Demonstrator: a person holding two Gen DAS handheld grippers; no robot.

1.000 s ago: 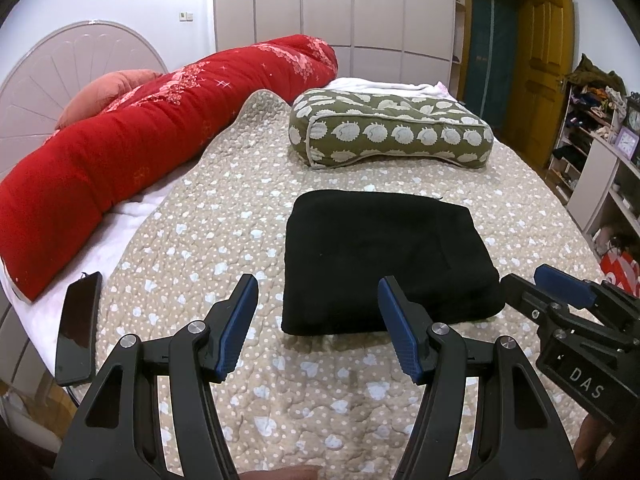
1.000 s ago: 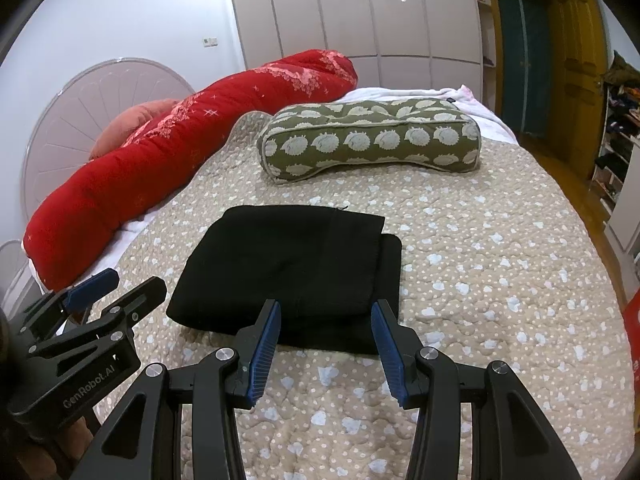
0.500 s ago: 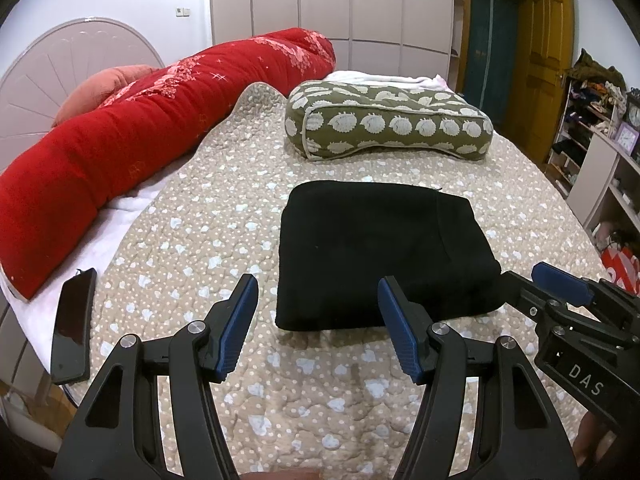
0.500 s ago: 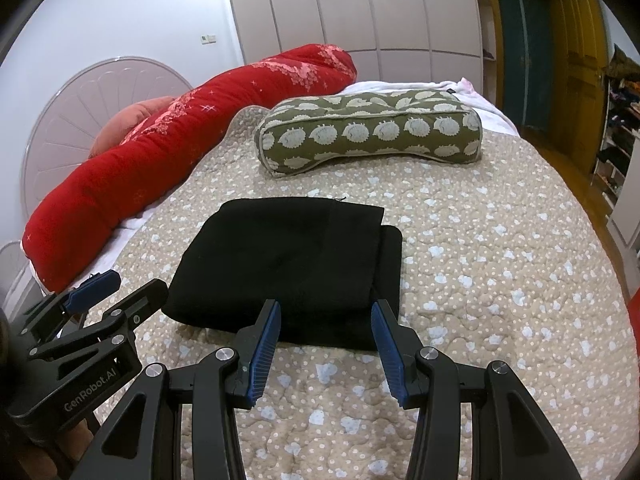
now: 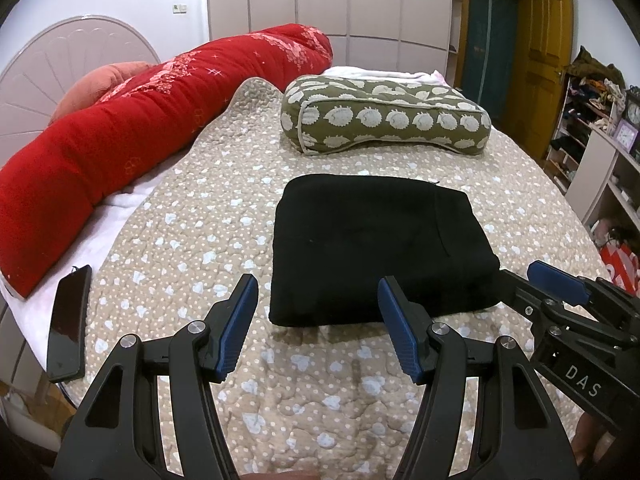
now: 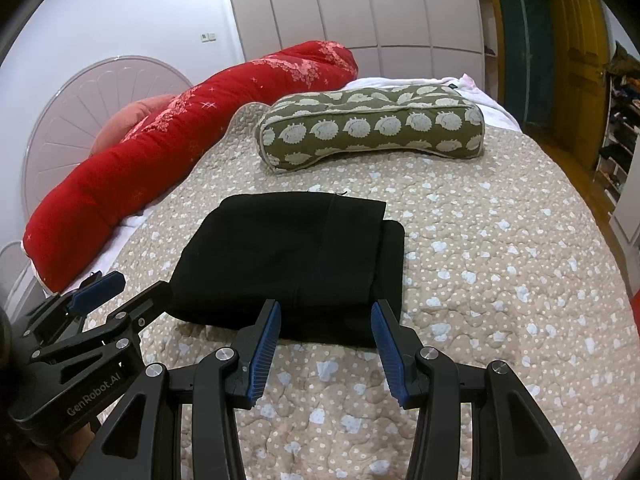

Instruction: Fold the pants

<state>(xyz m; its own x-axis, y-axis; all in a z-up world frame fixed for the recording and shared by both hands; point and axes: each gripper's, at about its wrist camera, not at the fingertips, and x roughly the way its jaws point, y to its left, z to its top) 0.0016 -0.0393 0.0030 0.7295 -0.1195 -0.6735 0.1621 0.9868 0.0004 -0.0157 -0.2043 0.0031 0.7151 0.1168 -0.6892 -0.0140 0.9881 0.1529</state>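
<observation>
Both grippers have drawn back slightly; left gripper (image 5: 318, 322) and right gripper (image 6: 326, 338) jaws spread, empty, folded black pants (image 5: 376, 248) just ahead.

The black pants (image 6: 292, 256) lay folded into a thick rectangle on the dotted beige quilt (image 6: 500, 264), one layer jutting out along their right side. The right gripper (image 6: 325, 340) hung just short of the pants' near edge, its blue-padded fingers (image 6: 266, 344) spread apart with nothing between them. The left gripper (image 6: 112, 300) sat beside the pants' near left corner. Beyond the pants lay an olive patterned cushion (image 6: 372, 132), and a long red bolster (image 6: 168, 152) ran along the pants' far left.
</observation>
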